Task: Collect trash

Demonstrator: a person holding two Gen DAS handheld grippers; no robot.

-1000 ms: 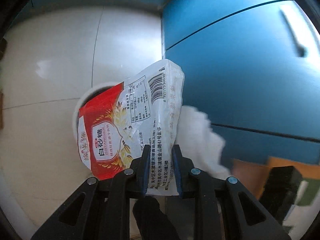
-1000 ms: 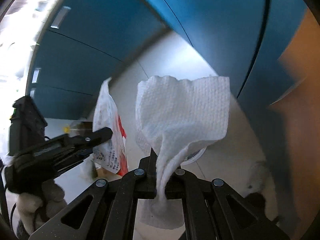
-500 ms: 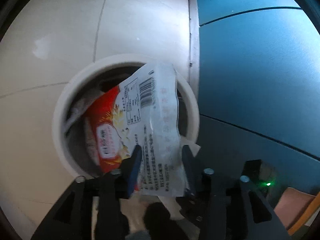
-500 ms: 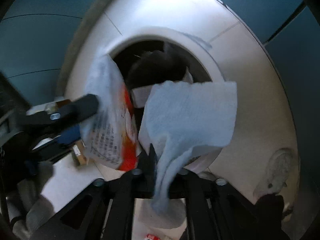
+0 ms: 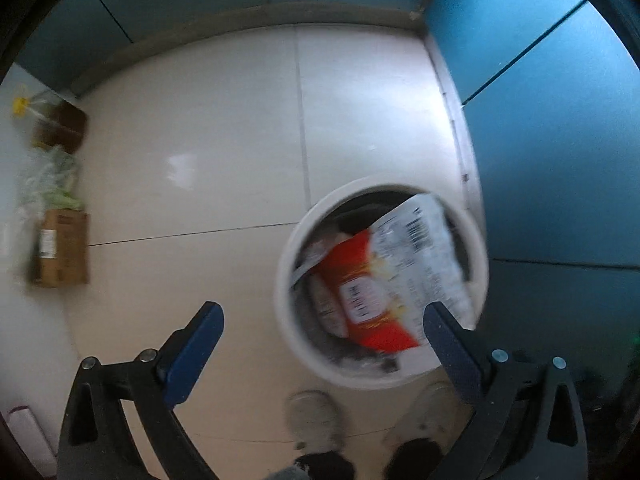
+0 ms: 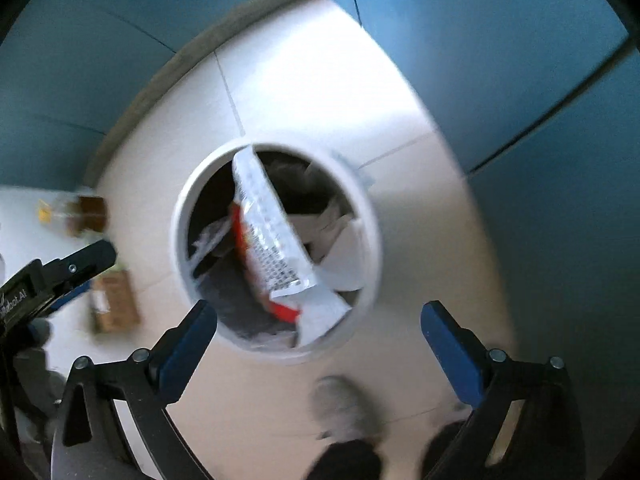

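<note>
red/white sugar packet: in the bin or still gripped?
In the bin. The red-and-white printed plastic packet sits within the round white trash bin's rim, leaning on other trash; the left gripper is open and empty.

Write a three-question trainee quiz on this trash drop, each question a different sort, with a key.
1. True or false: the left gripper is shut on the red and white packet.
2. Multiple choice: the packet is (A) on the floor tiles, (B) in the mouth of the white bin, (C) in the right gripper.
3. Fill in: the white paper towel lies inside the ____.

Key: 1 false; 2 B; 3 bin.
</note>
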